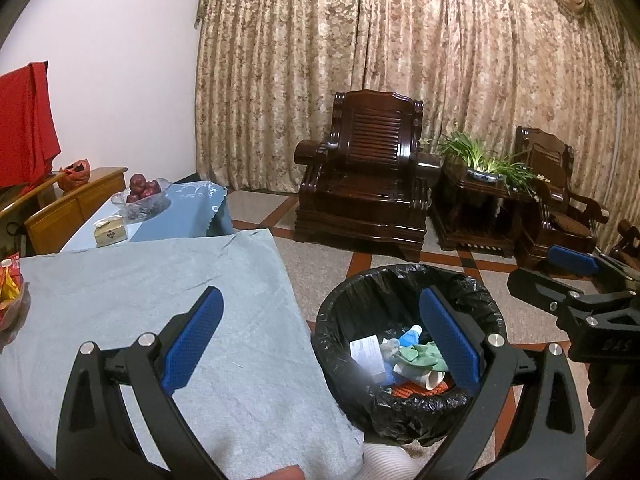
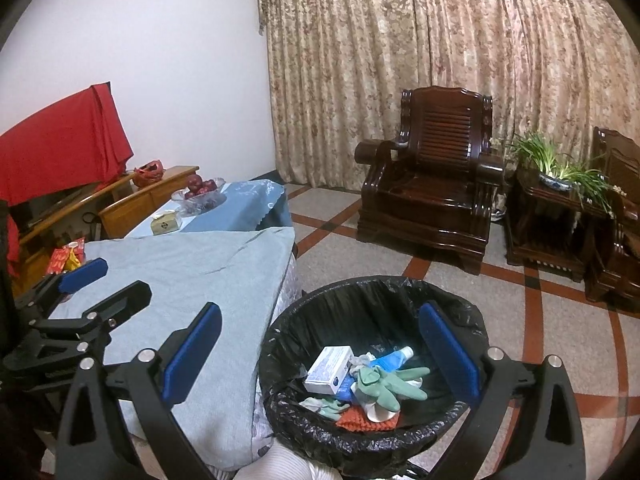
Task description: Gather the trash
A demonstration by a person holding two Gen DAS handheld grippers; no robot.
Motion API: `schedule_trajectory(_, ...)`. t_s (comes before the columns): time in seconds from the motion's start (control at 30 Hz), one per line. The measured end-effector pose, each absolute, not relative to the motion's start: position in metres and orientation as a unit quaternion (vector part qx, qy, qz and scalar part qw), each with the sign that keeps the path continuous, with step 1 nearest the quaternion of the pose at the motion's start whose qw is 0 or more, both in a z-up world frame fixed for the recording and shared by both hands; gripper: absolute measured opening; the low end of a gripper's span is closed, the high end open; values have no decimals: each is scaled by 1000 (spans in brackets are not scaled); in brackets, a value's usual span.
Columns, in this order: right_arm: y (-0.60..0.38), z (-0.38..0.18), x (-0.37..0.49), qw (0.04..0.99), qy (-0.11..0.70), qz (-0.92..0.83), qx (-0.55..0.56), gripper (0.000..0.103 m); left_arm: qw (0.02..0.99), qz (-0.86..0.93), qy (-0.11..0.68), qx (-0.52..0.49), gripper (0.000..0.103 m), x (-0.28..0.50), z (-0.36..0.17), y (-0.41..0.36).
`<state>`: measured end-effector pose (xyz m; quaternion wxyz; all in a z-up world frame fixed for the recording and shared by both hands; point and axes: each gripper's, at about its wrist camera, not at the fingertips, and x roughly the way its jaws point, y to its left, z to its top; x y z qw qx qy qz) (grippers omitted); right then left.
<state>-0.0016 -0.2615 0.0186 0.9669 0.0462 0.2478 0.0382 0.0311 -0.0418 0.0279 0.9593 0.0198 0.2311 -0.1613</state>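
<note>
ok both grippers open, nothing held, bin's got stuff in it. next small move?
Probably swing the left hand-held gripper left toward the red-and-yellow wrapper at the grey cloth's far-left edge. It looks like the only loose trash outside the lined bin, and the right hand-held gripper sits over the bin, farther away.

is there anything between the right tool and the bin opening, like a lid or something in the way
Nothing visible blocks it. The trash bin has no lid; its black liner is folded open over the rim, with a green glove and a white box already inside. The right tool is open and empty above it, and the left tool is off over the table.
</note>
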Motion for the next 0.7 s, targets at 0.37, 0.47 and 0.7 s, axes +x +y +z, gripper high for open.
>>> schedule_trajectory(0.37, -260, 19, -1, 967, 247, 39, 46, 97, 959, -159, 233, 19, 96, 33, 30, -37)
schedule_trajectory(0.47, -259, 18, -1, 967, 247, 37, 47, 97, 959, -159, 233, 19, 96, 34, 31, -36)
schedule_trajectory(0.7, -261, 14, 2, 966, 251, 35, 53, 97, 959, -158, 234, 21, 96, 35, 30, -35)
